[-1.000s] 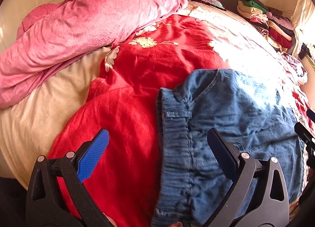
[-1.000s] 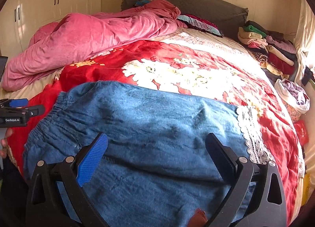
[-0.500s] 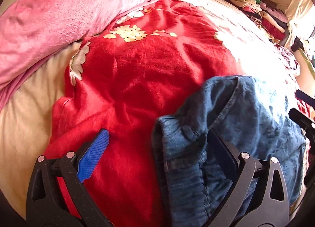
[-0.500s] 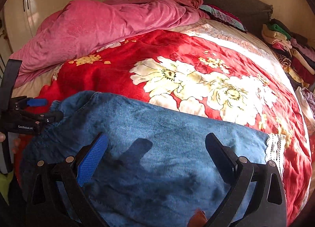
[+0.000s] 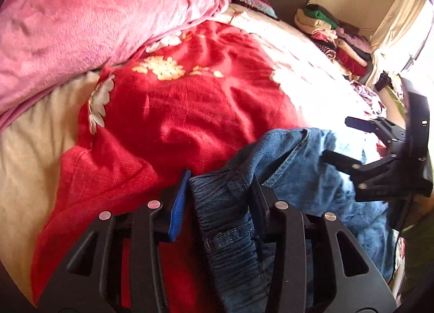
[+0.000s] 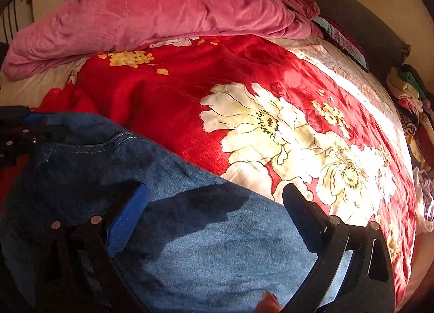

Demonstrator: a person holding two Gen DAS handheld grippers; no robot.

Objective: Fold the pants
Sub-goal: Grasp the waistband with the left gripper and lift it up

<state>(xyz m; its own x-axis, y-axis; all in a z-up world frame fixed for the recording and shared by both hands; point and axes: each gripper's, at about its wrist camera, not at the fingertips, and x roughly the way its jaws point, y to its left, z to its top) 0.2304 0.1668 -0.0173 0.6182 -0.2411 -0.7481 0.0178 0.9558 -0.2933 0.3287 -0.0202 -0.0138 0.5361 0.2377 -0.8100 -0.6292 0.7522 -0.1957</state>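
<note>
- The left gripper, at the bottom centre of the left wrist view, has its two fingers drawn in on the gathered waistband of the pants, which is bunched between them.
- The pants run from that waistband toward the right of the frame, lying on the red blanket.
- In the right wrist view the pants fill the lower left and lower centre, flat on the blanket, with a stitched pocket edge at middle left.
- The right gripper has its fingers spread wide apart above the denim, with no cloth between them; it also shows at the right edge of the left wrist view.
- A pink comforter is heaped in the upper left of both views, overlapping the far side of the red blanket.
- A stack of folded clothes sits in the upper right, near a pale curtain.
- A dark headboard crosses the upper right of the right wrist view.
- A fingertip shows at the bottom edge between the right gripper's fingers.
</note>
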